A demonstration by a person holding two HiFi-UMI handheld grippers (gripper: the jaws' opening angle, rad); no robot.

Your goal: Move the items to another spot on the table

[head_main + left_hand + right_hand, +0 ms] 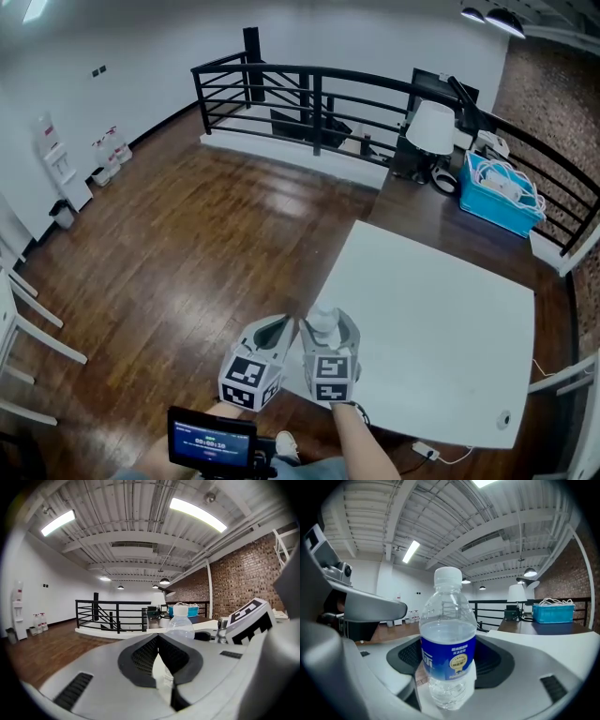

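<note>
A clear water bottle (323,321) with a blue label and white cap stands upright at the near left corner of the white table (441,319). My right gripper (328,330) is around it. In the right gripper view the bottle (449,639) fills the space between the black pads, with no gap showing on either side. Its base rests on the white tabletop. My left gripper (284,324) hangs just left of the right one, over the table's edge, with its jaws together and nothing in them. The left gripper view shows the bottle (180,623) just beyond its tips.
A dark desk (441,220) behind the table carries a blue basket (502,192) of cables and a white lamp (431,127). A black railing (309,84) runs along the back. Brown wooden floor (187,253) lies to the left, with white chair legs (28,328) at the far left.
</note>
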